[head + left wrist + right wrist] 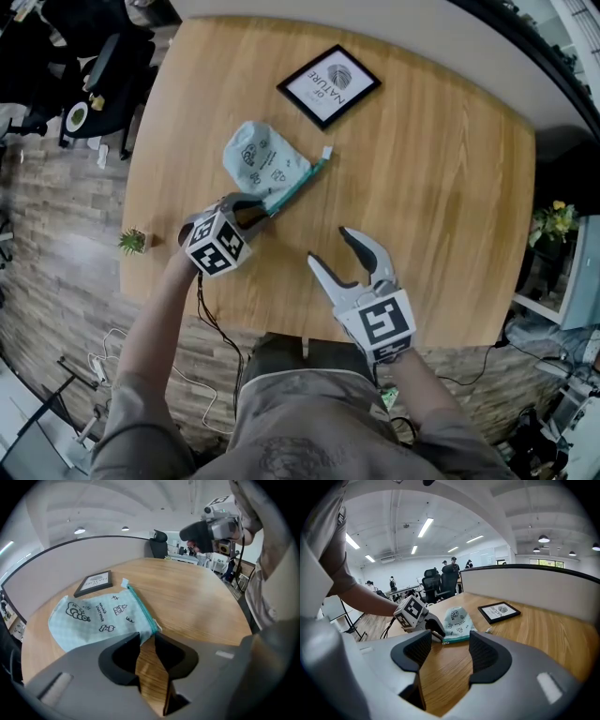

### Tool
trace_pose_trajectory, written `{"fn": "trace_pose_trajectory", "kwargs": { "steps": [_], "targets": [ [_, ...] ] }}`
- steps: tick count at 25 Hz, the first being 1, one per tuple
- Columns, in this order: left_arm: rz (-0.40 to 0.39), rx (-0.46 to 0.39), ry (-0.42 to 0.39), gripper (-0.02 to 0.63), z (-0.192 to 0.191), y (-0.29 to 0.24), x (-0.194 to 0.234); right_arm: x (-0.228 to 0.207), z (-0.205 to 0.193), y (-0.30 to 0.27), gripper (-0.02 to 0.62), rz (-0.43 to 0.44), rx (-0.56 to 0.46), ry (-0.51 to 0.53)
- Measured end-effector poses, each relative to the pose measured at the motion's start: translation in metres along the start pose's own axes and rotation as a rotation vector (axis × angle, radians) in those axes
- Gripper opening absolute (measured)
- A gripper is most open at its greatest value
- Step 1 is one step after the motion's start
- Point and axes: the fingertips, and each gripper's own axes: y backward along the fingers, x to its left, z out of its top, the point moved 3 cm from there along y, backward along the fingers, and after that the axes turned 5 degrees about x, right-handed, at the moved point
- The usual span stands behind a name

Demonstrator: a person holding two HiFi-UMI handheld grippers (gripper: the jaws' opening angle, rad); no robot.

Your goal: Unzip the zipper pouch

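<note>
Only up close, left tool [147,638] closing, pouch [93,616] corner between jaws

A: What are you counting on the counter [441,187]?

B: I'm counting one zipper pouch [258,159] lying toward ten o'clock, one framed picture [328,84] lying at twelve, and one potted plant [132,241] sitting at the edge toward nine.

A: And grippers?

B: Two are showing: the left gripper [265,210], closing its jaws with the pouch's corner sitting between them, and the right gripper [328,245], hovering at six o'clock with its jaws standing apart.
</note>
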Motion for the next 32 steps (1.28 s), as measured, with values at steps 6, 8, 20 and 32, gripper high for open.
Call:
{"fn": "trace_pose_trajectory", "kwargs": {
  "steps": [6,8,20,32],
  "targets": [
    [-0.008,-0.020,0.098,0.011,0.007,-0.005,-0.002,0.001,-0.006,0.003,0.239,-0.009,0.007,-0.010],
    [-0.005,-0.025,0.114,0.009,0.011,-0.007,-0.005,0.001,-0.007,0.005,0.239,-0.016,0.005,-0.015],
    [0.002,-0.313,0.491,0.005,0.052,0.073,-0.005,0.001,0.031,0.053,0.239,-0.075,-0.124,0.009],
    [0.109,-0.558,0.656,0.005,0.095,0.221,-0.038,0.046,0.106,0.126,0.239,-0.006,-0.303,0.128]
  ]
}}
